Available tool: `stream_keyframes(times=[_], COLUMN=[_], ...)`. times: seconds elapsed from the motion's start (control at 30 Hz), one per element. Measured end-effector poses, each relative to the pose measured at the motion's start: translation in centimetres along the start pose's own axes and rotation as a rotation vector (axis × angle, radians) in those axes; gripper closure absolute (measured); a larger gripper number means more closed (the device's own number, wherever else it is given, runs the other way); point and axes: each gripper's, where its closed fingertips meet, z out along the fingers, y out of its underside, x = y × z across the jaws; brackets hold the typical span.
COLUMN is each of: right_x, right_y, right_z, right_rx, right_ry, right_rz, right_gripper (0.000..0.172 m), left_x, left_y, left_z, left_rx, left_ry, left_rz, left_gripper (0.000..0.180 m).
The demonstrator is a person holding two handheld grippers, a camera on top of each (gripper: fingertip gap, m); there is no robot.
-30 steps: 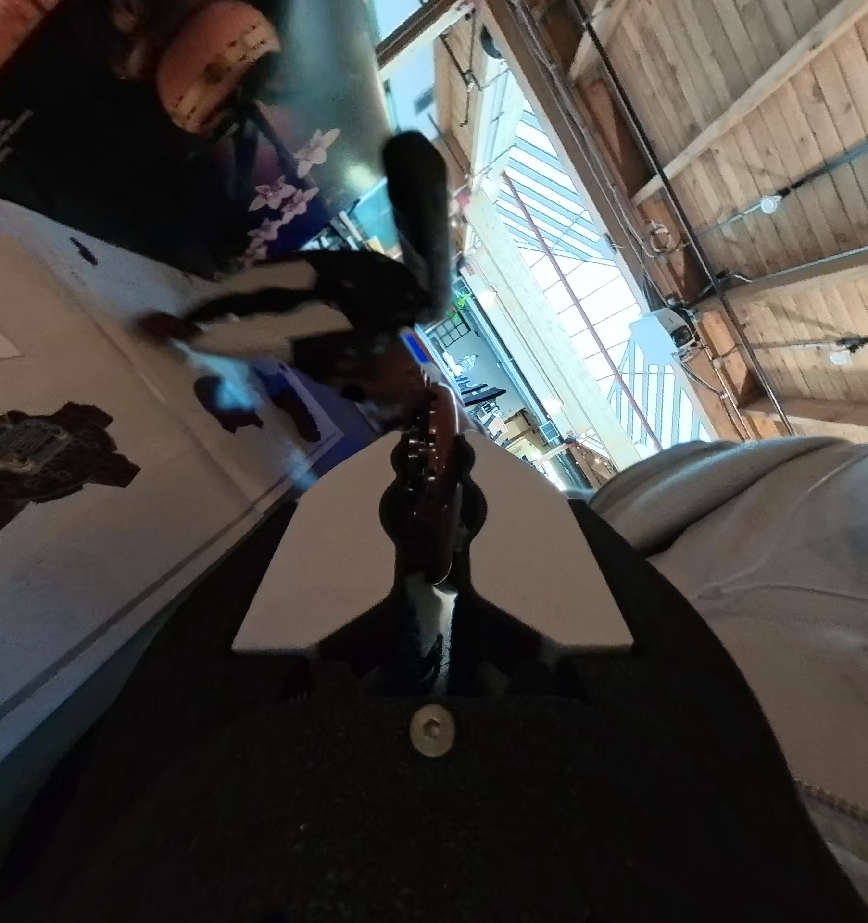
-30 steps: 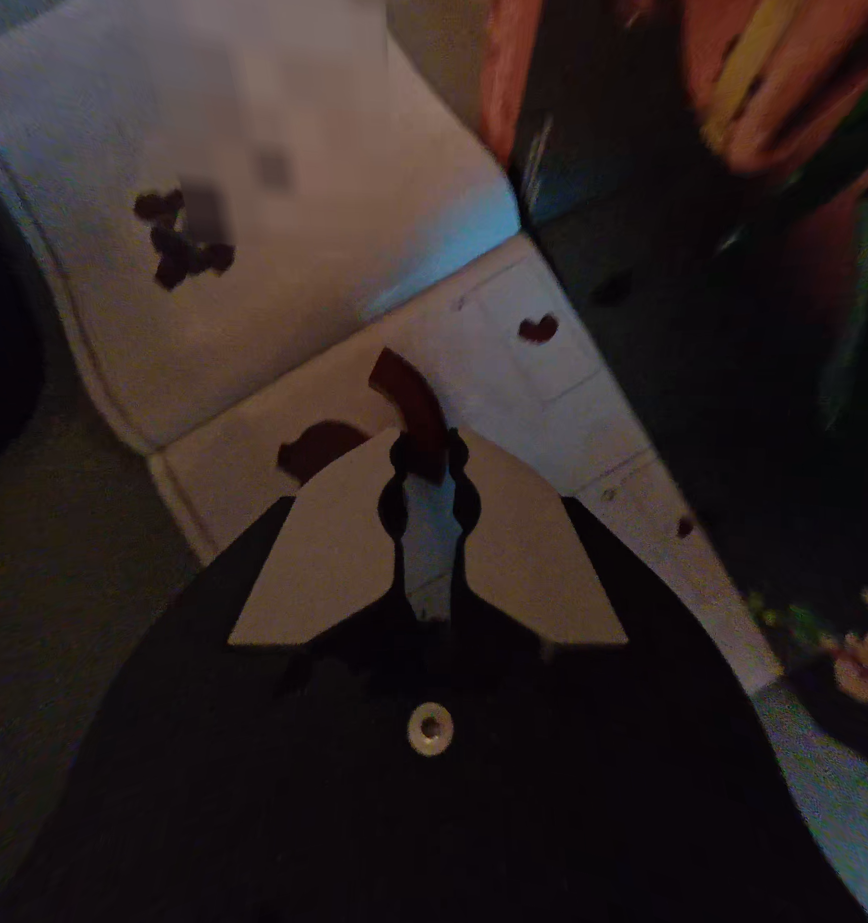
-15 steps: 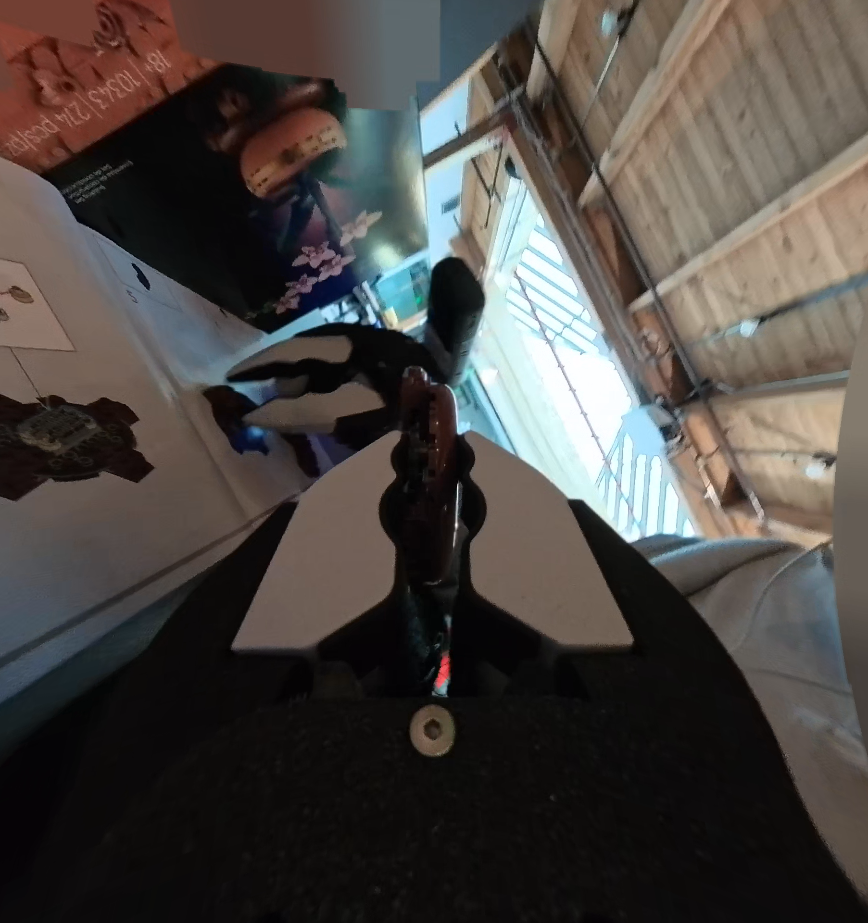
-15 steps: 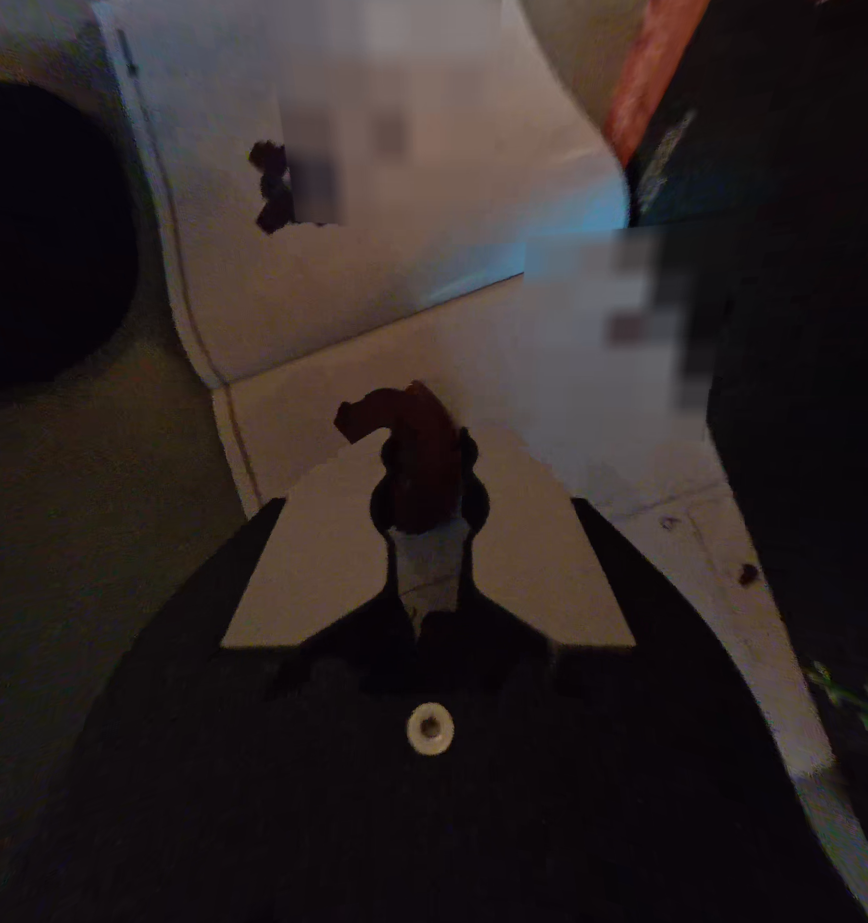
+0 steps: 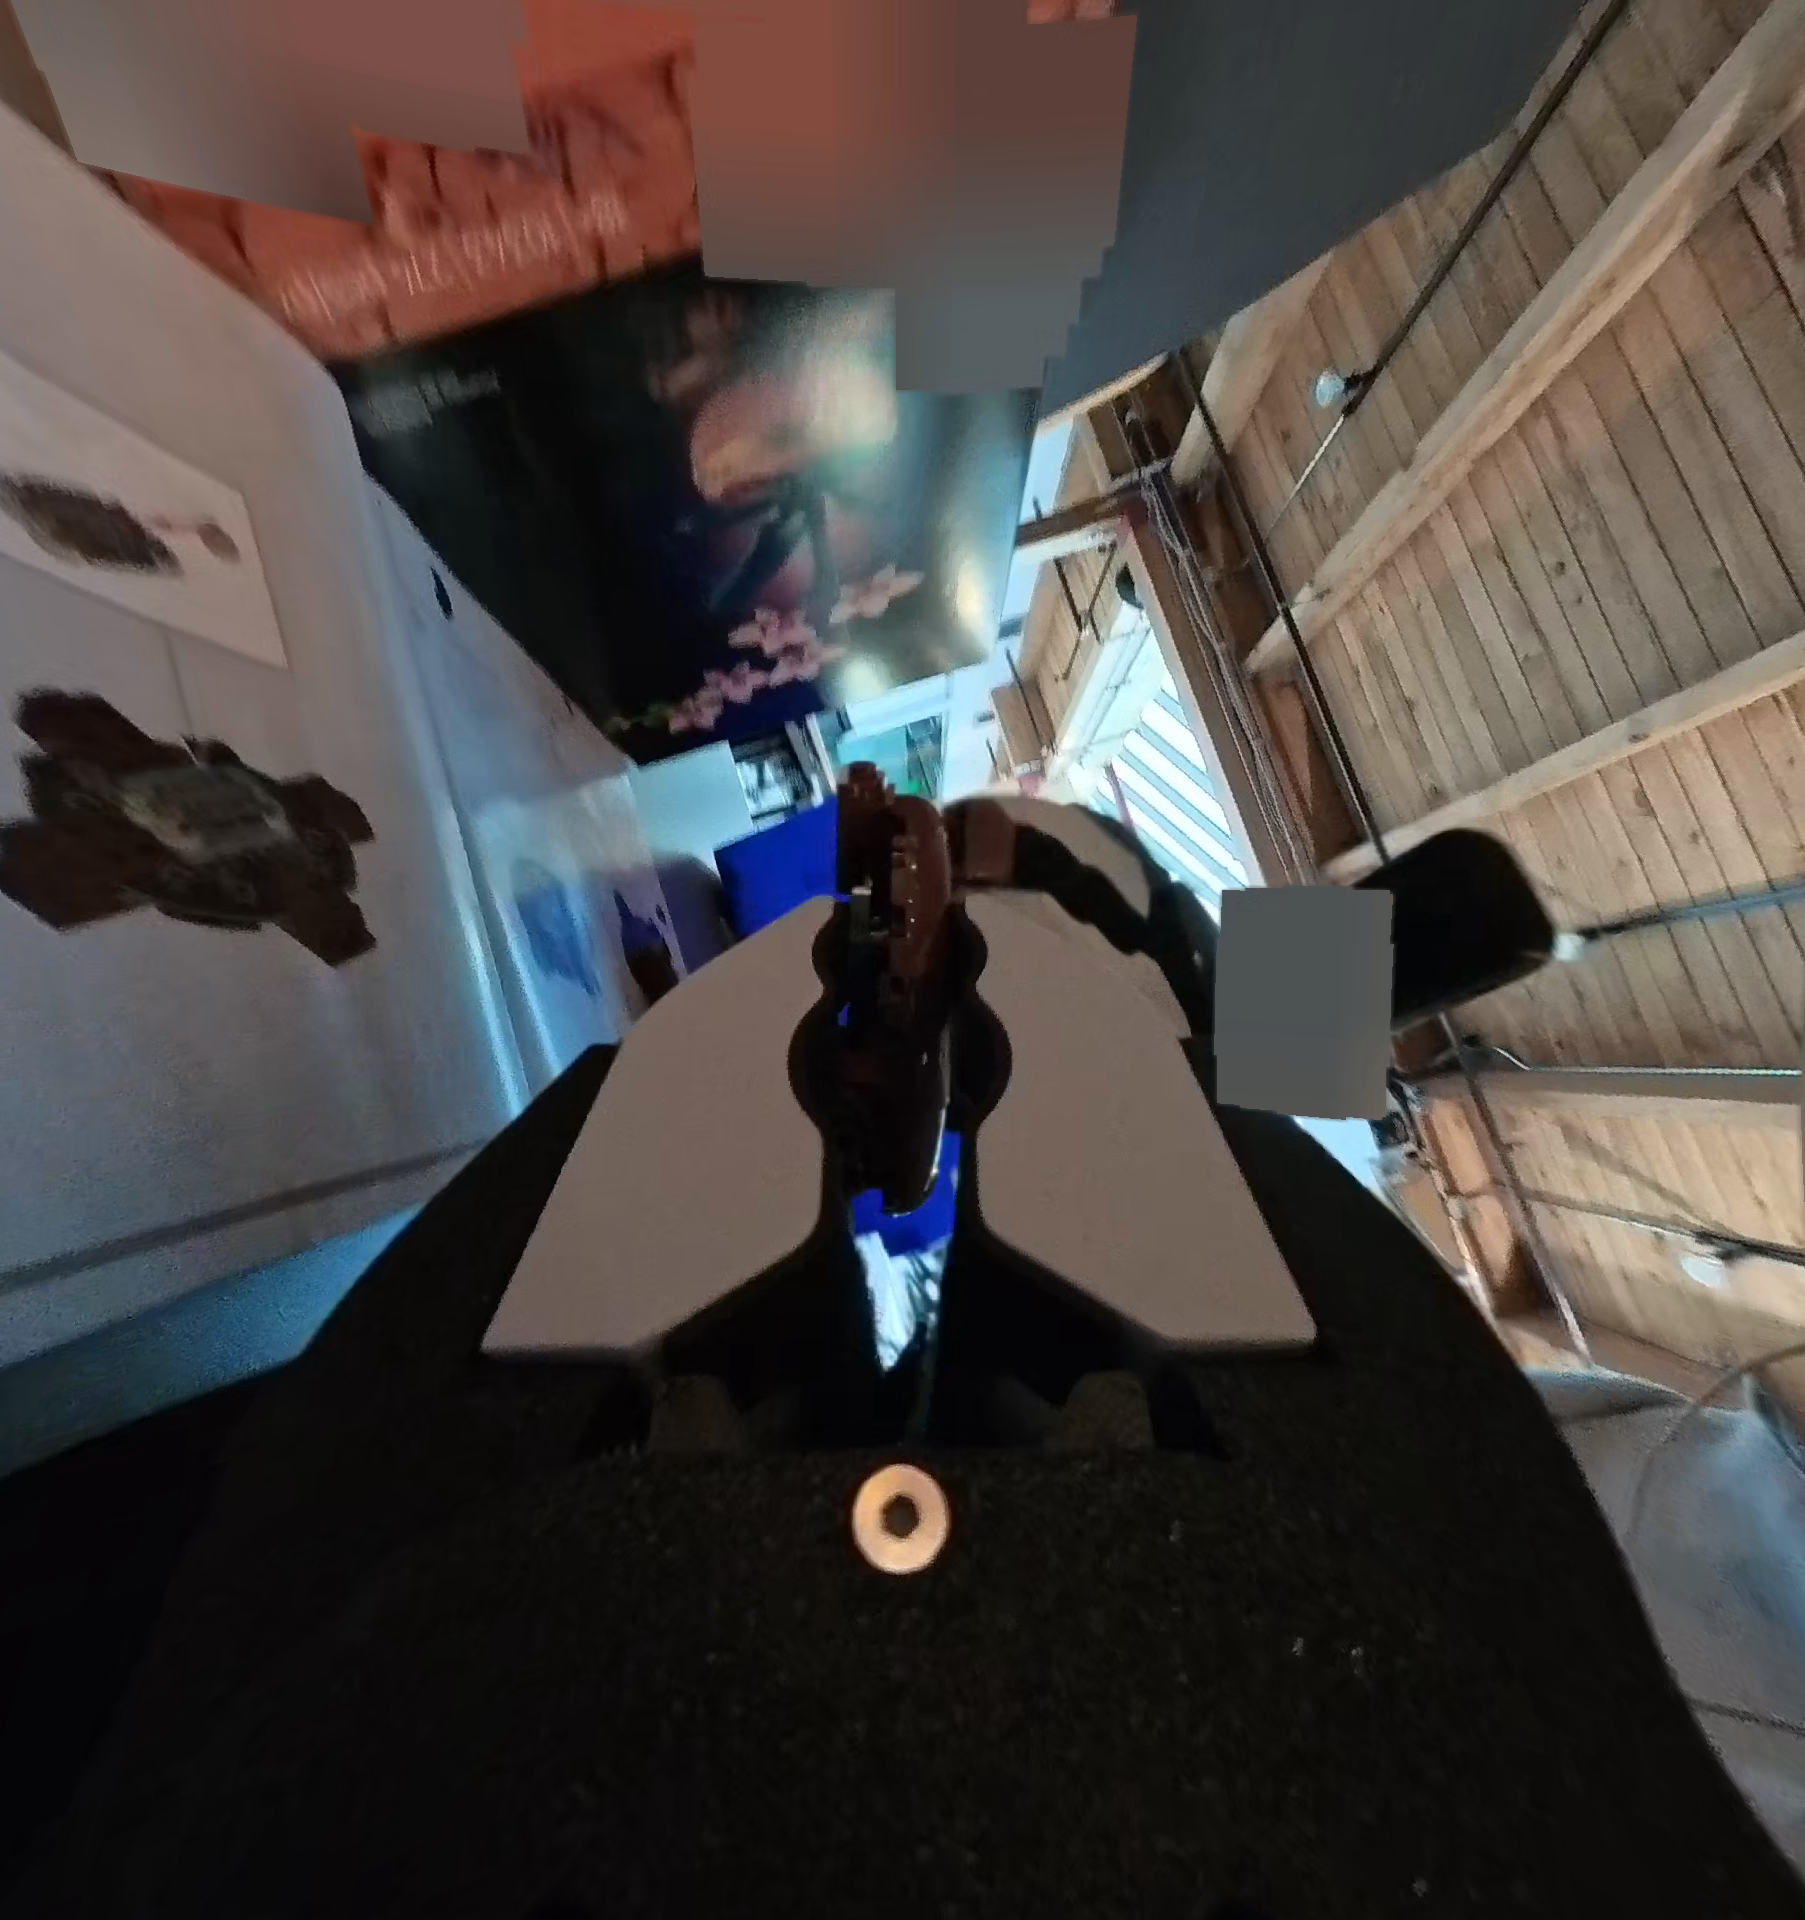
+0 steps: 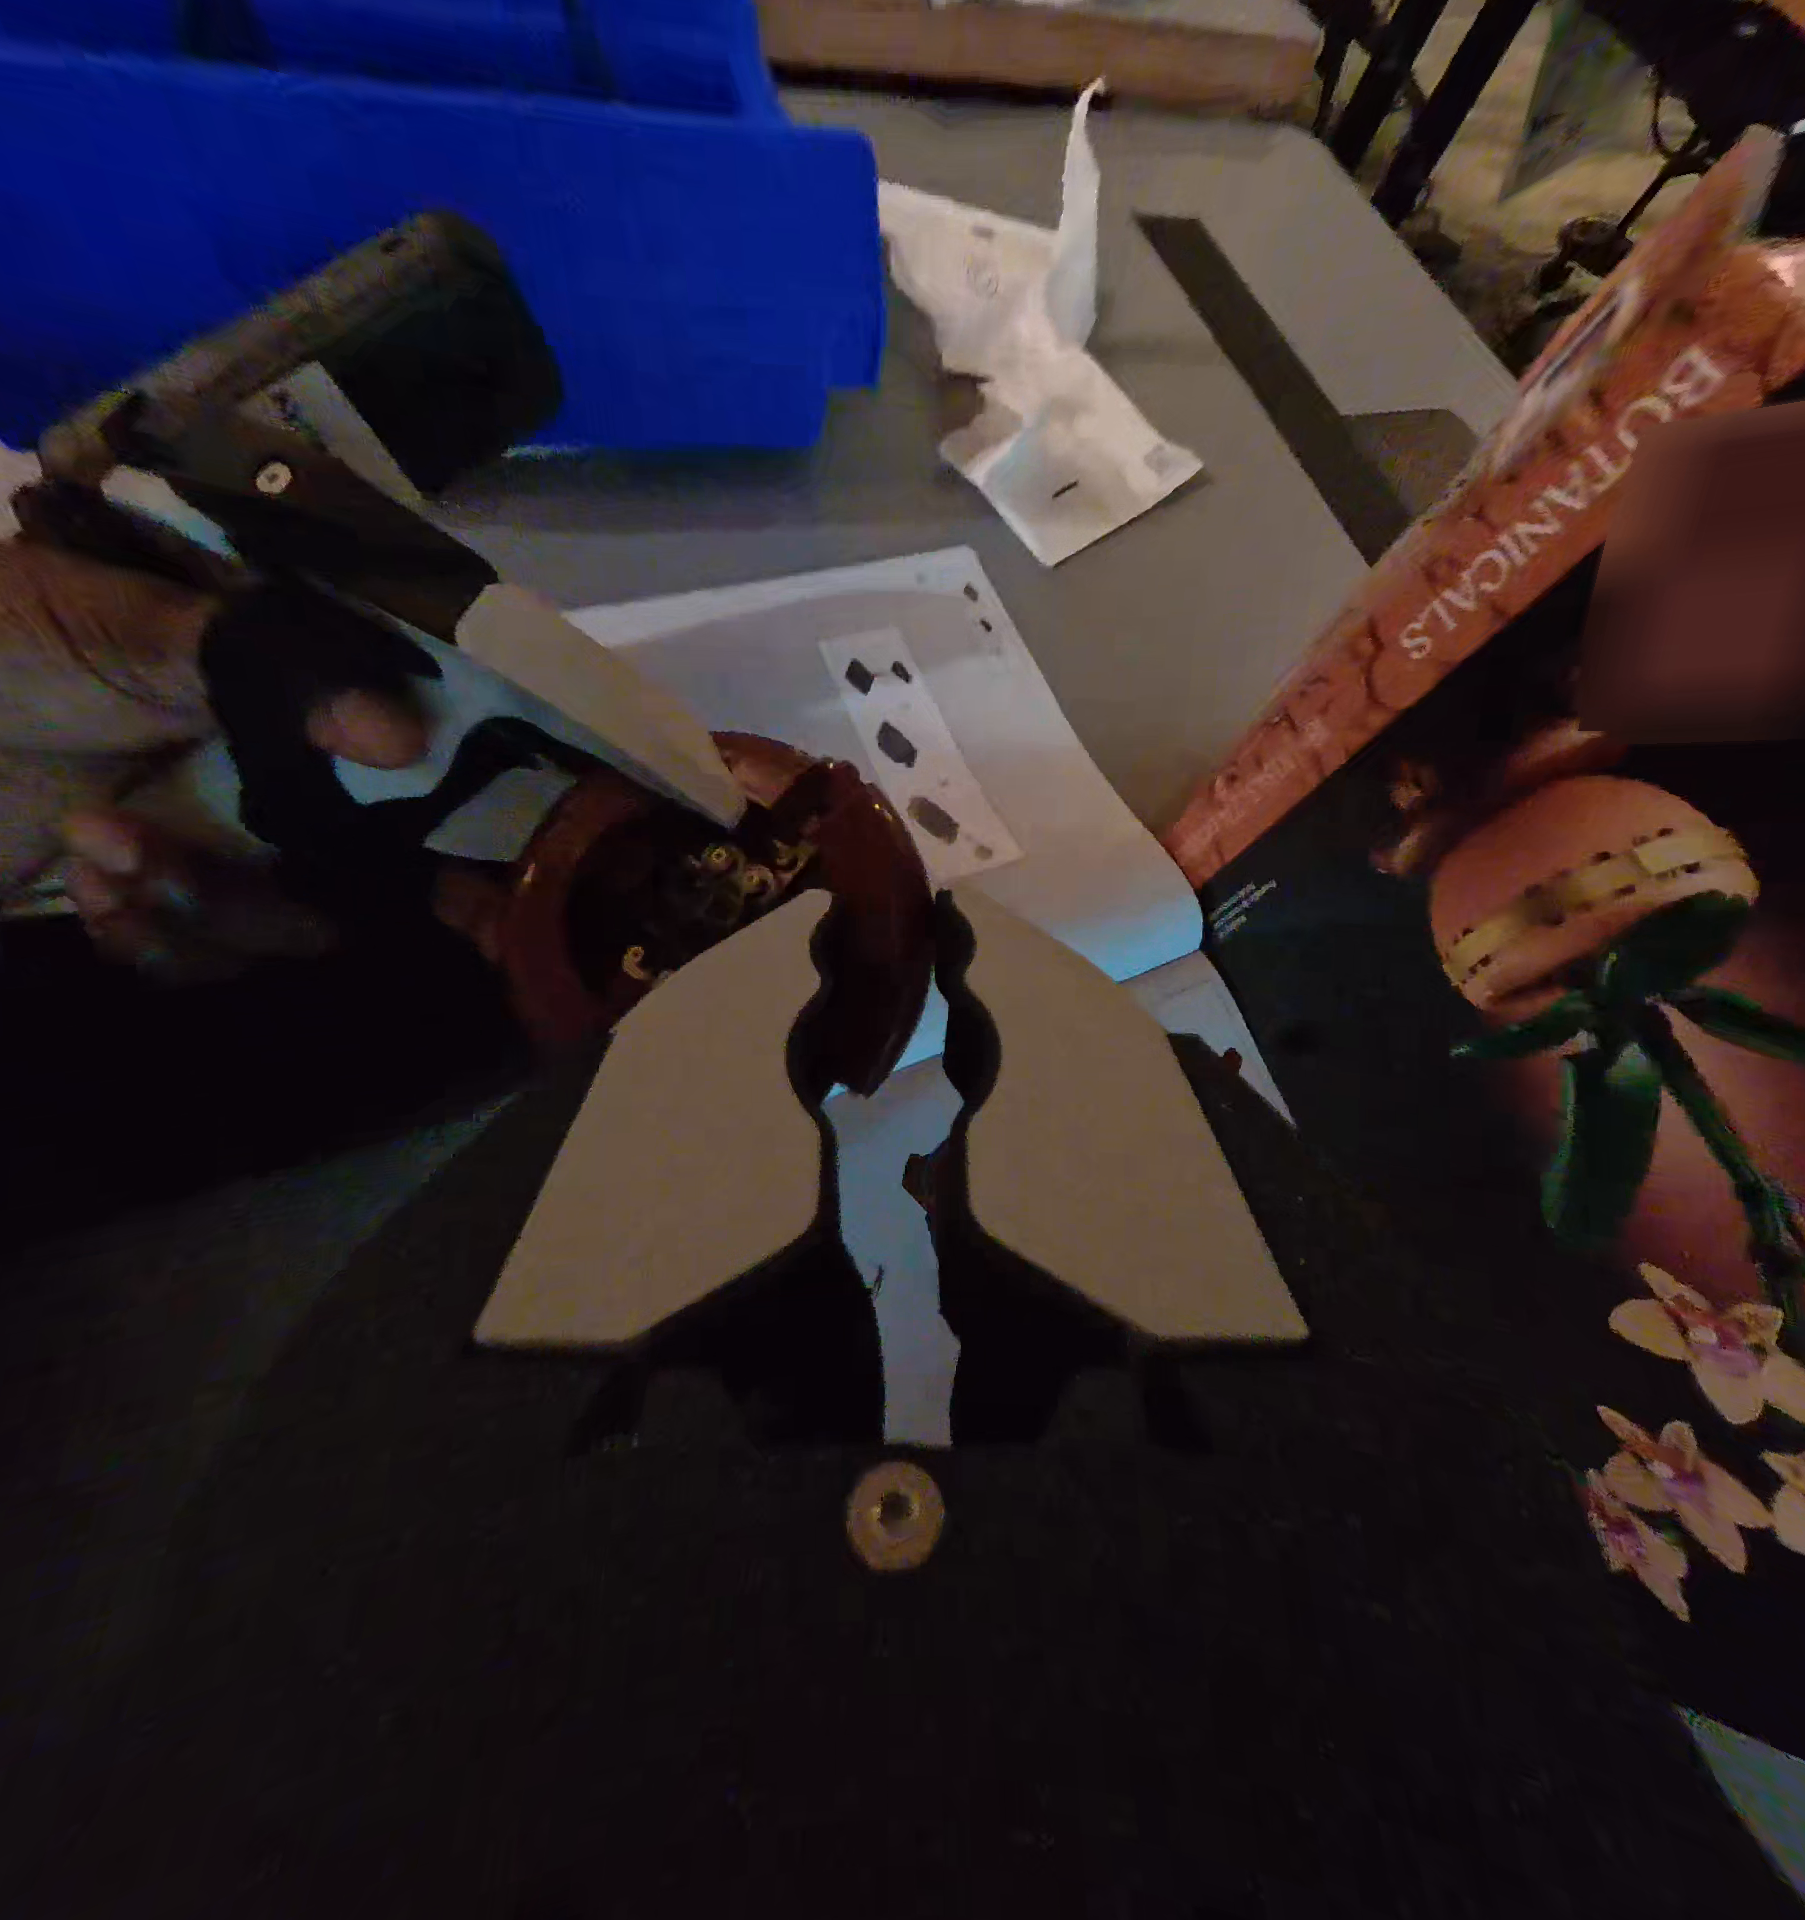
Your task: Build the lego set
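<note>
My left gripper (image 5: 893,904) is shut on a round dark reddish-brown lego assembly (image 5: 903,935), seen edge-on between its pads. In the right wrist view the left gripper (image 6: 617,831) holds that assembly (image 6: 586,914) up at the left, with studs showing in its hollow middle. My right gripper (image 6: 882,914) is shut on a curved reddish-brown piece (image 6: 867,935) and holds it against the assembly's right rim. The right gripper also shows in the left wrist view (image 5: 981,862), just right of the assembly.
An open instruction booklet (image 6: 825,675) lies on the grey table (image 6: 1189,623) under the grippers. The lego box (image 6: 1500,935) stands to the right. A blue bin (image 6: 410,208) is at the back left. A torn white bag (image 6: 1033,343) lies behind the booklet. The tips of both grippers are at nearly the same place.
My right gripper rose from over the booklet and brought the curved piece to the assembly. The piece slid deeper between its pads on the way. The left gripper kept its hold.
</note>
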Motion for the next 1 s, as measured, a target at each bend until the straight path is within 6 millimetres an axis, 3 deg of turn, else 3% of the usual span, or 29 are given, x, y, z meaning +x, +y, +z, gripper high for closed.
stream_keyframes(times=[0.2, 1.0], right_x=[-1.1, -1.1], right_y=[0.8, 1.6], right_z=[0.1, 1.2], right_rx=[-0.105, -0.229], right_ry=[-0.078, -0.053], right_rz=[0.026, -0.014], right_gripper=[0.158, 0.155], left_x=[-0.3, -0.8], left_y=[0.9, 1.1], left_z=[0.0, -0.1], left_rx=[-0.047, -0.061], left_ry=[0.004, 0.003], left_rz=[-0.08, -0.143], left_gripper=[0.163, 0.164])
